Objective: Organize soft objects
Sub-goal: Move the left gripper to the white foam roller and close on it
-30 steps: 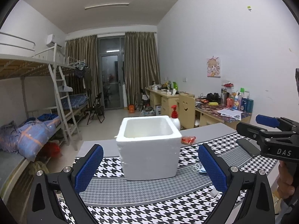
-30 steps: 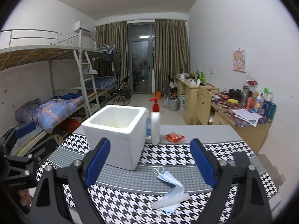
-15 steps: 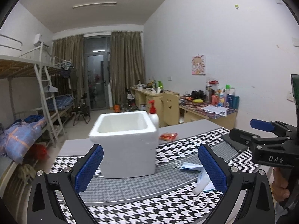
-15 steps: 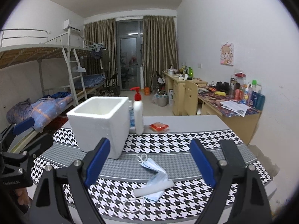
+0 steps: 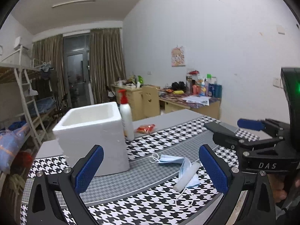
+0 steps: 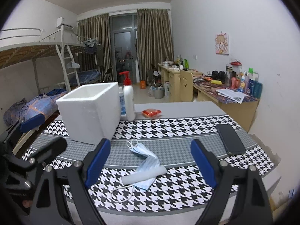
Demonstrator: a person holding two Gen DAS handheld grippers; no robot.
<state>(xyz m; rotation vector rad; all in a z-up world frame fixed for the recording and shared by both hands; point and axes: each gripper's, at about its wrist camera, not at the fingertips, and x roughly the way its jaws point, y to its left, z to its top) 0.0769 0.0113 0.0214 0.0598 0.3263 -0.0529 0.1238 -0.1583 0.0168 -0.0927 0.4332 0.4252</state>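
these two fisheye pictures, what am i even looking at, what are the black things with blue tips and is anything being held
There is no robot here. A person holds a two-finger tool in each hand, and a camera on each tool looks forward along its fingers. One picture comes from the left hand-held gripper, the other from the right hand-held gripper. The black arms with blue pads are those fingers. Both tools are open and hold nothing.

On the houndstooth-patterned table lie blue face masks with a white foam roll resting across them. Behind stands a white foam box, open at the top, with a pump bottle beside it and an orange packet farther back. A dark phone lies to the right. The right tool also shows at the edge of the left picture.
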